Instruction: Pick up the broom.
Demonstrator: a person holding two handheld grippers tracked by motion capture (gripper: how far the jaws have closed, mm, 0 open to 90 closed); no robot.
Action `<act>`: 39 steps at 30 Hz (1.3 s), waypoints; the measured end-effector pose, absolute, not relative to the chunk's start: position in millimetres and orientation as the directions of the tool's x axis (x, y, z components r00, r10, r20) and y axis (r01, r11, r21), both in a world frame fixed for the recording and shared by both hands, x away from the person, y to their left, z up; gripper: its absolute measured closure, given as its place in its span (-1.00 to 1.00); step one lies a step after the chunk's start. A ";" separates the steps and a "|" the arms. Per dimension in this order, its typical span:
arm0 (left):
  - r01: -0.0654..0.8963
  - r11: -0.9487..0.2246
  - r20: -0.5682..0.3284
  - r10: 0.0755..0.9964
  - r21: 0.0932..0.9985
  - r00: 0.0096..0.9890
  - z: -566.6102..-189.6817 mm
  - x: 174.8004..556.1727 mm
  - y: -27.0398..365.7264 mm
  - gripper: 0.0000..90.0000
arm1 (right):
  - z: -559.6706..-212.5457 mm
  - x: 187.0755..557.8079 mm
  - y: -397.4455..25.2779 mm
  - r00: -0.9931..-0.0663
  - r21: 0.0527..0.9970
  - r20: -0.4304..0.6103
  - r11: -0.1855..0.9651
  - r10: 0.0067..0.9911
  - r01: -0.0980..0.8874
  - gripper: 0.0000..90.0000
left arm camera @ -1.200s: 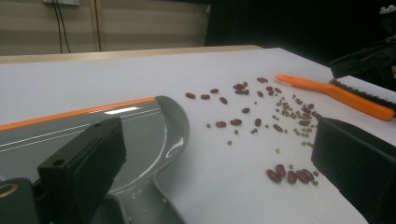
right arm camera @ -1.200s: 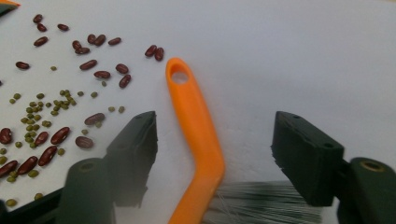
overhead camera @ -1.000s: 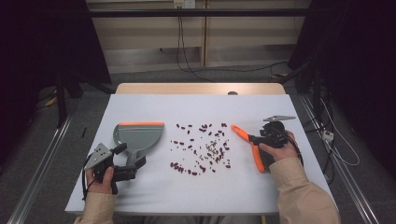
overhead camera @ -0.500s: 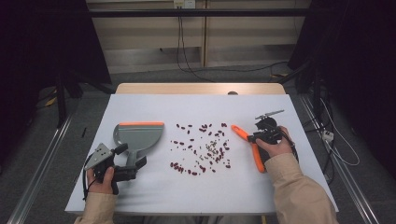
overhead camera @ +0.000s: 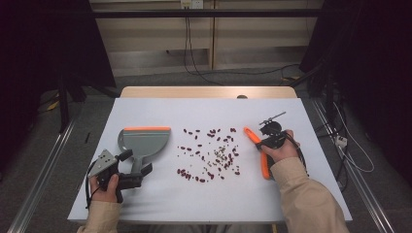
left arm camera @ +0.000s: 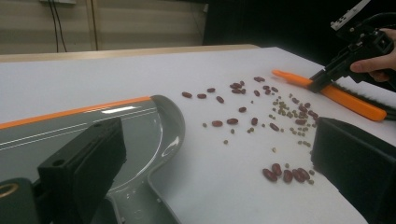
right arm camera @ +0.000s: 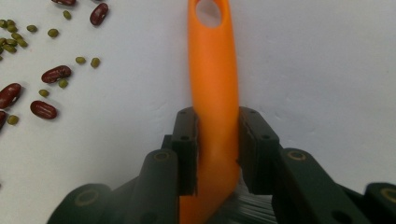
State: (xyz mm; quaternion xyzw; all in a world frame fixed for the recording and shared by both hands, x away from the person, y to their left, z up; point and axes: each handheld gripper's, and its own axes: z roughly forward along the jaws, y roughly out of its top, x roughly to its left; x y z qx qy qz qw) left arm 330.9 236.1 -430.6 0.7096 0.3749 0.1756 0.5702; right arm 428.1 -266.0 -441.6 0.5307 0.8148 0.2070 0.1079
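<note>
The orange brush was seen gripped across its handle by the right gripper, both black pads pressed flat against the plastic, with a hanging hole at the handle's far end and dark bristles just visible below the jaws. In the high view the brush lay on the right part of the table, just right of the spilled beans, the right gripper clamped on its middle and the person's right hand wrapped around the tool.

The left gripper was held low at the near left, its jaws spread wide and grasping nothing, the handle of the grey dustpan lying between them. The dustpan was glossy grey with an orange strip along its far lip.

Red kidney beans and small green mung beans were scattered between dustpan and brush, the green ones bunched toward the brush side.

The table was covered in plain white, a wooden edge showing at its far side. Beyond it a pale panelled wall with hanging black cables was noted, dark curtains at both sides, grey floor below
</note>
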 end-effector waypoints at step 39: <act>0.312 -0.065 -0.167 0.732 0.948 0.661 -427.1 330.2 236.2 -0.94 | -397.1 364.4 -299.4 -0.364 0.858 0.105 0.100 0.926 0.504 0.58</act>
